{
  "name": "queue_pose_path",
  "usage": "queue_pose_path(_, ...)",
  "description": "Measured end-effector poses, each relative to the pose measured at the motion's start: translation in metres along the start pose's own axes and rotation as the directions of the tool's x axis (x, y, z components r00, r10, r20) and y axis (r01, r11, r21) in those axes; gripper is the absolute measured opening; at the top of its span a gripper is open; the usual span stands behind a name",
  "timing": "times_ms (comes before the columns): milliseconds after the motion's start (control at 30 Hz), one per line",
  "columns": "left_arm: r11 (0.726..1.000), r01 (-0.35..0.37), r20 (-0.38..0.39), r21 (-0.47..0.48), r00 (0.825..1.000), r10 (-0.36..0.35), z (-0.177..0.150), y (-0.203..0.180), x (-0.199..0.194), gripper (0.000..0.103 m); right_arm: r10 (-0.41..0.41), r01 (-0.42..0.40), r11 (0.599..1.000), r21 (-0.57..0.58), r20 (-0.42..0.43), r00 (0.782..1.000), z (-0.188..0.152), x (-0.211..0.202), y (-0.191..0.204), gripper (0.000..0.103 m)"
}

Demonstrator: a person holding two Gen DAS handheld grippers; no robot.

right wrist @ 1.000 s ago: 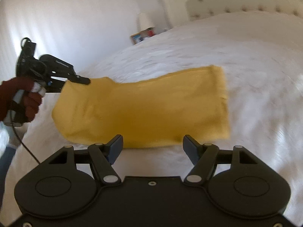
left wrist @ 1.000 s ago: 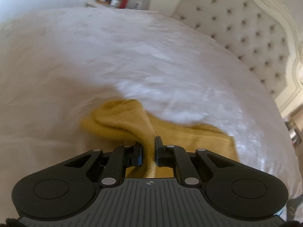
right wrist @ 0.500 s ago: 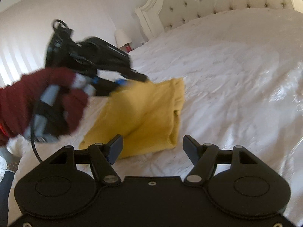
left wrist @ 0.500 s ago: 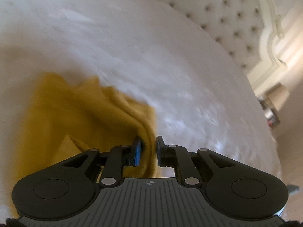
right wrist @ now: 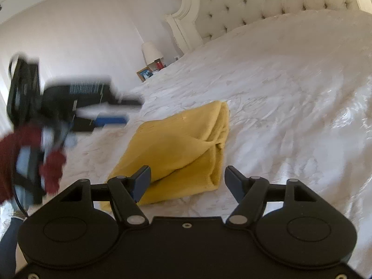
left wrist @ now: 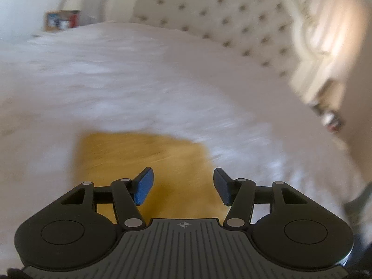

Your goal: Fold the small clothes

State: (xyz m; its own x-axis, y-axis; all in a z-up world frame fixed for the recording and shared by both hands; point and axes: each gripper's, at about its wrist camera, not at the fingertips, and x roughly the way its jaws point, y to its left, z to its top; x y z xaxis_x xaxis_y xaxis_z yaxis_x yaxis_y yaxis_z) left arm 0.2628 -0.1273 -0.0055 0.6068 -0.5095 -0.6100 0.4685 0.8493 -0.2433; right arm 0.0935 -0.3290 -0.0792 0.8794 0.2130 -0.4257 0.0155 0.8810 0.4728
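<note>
Left wrist view: the left gripper point(left wrist: 183, 186), clamped on the yellow garment point(left wrist: 148, 153) a second ago, now has its jaws spread and empty, the garment lying on the bed point(left wrist: 139, 81) just ahead. No legible writing.

Right wrist view: the right gripper point(right wrist: 187, 183) is open, unchanged; the folded garment lies ahead, the gloved left hand point(right wrist: 50, 167) off to the left.

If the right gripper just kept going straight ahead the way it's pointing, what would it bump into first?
Most likely the folded yellow garment, which lies on the white bed directly ahead of the open right gripper. Depth is hard to judge.
</note>
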Motion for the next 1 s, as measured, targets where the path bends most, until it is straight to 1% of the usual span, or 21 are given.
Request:
queue_pose_path(100, 0.995, -0.100, -0.036, -0.014, 0.994, 0.099, -0.022, 0.033, 0.001, 0.055, 0.005, -0.005, 1.000, -0.013, -0.024, 1.000, 0.002, 0.009, 0.007, 0.073)
queue_pose_path(133, 0.991, -0.126, -0.051, -0.036, 0.991, 0.124, -0.030, 0.043, 0.001, 0.055, 0.006, -0.007, 1.000, -0.024, -0.030, 1.000, 0.004, 0.013, 0.010, 0.073)
queue_pose_path(167, 0.990, -0.130, -0.064, -0.051, 0.990, 0.127, -0.037, 0.051, 0.002, 0.055, 0.010, -0.011, 0.999, -0.032, -0.036, 0.999, 0.006, 0.016, 0.013, 0.073)
queue_pose_path(200, 0.992, -0.117, -0.072, -0.051, 0.991, 0.113, -0.041, 0.054, 0.003, 0.055, 0.014, -0.016, 0.999, -0.037, -0.042, 0.999, 0.008, 0.020, 0.016, 0.073)
queue_pose_path(233, 0.995, -0.098, -0.081, -0.030, 0.992, 0.096, -0.046, 0.053, 0.003, 0.055, 0.020, -0.022, 0.999, -0.040, -0.049, 0.999, 0.011, 0.024, 0.018, 0.074)
queue_pose_path(267, 0.997, -0.079, -0.086, 0.005, 0.993, 0.079, -0.049, 0.051, 0.002, 0.055, 0.026, -0.028, 0.999, -0.041, -0.056, 0.998, 0.013, 0.027, 0.020, 0.075)
queue_pose_path(333, 0.993, -0.027, -0.091, 0.117, 0.995, 0.038, -0.059, 0.036, 0.001, 0.055, 0.044, -0.046, 0.999, -0.027, -0.082, 0.996, 0.017, 0.036, 0.023, 0.077)
queue_pose_path(400, 0.971, 0.045, -0.110, 0.235, 0.994, -0.020, -0.068, 0.016, -0.001, 0.055, 0.050, -0.049, 0.999, 0.006, -0.116, 0.992, 0.020, 0.046, 0.022, 0.079)
queue_pose_path(433, 0.957, 0.085, -0.123, 0.277, 0.991, -0.052, -0.072, 0.009, -0.002, 0.055, 0.047, -0.043, 0.999, 0.028, -0.130, 0.990, 0.021, 0.049, 0.021, 0.081)
queue_pose_path(500, 0.931, 0.162, -0.155, 0.328, 0.981, -0.116, -0.080, -0.002, -0.006, 0.055, 0.045, -0.034, 0.997, 0.074, -0.149, 0.988, 0.021, 0.054, 0.018, 0.093)
queue_pose_path(533, 0.921, 0.188, -0.166, 0.341, 0.976, -0.138, -0.083, -0.006, -0.008, 0.055, 0.050, -0.033, 0.994, 0.103, -0.160, 0.986, 0.022, 0.056, 0.015, 0.095)
queue_pose_path(567, 0.913, 0.202, -0.171, 0.355, 0.974, -0.149, -0.087, -0.010, -0.011, 0.055, 0.051, -0.030, 0.992, 0.124, -0.170, 0.984, 0.022, 0.058, 0.014, 0.096)
queue_pose_path(633, 0.905, 0.204, -0.165, 0.374, 0.975, -0.152, -0.092, -0.014, -0.017, 0.055, 0.035, -0.008, 0.990, 0.143, -0.183, 0.983, 0.023, 0.062, 0.014, 0.096)
queue_pose_path(733, 0.914, 0.204, -0.150, 0.351, 0.976, -0.160, -0.095, -0.005, -0.026, 0.055, 0.012, 0.017, 0.990, 0.142, -0.196, 0.980, 0.024, 0.068, 0.015, 0.096)
queue_pose_path(867, 0.935, 0.162, -0.110, 0.314, 0.985, -0.133, -0.096, 0.006, -0.041, 0.055, -0.005, 0.044, 0.983, 0.180, -0.214, 0.977, 0.027, 0.075, 0.013, 0.096)
queue_pose_path(1000, 0.944, 0.122, -0.080, 0.306, 0.992, -0.103, -0.094, 0.016, -0.049, 0.055, -0.012, 0.049, 0.981, 0.186, -0.193, 0.981, 0.032, 0.072, 0.018, 0.096)
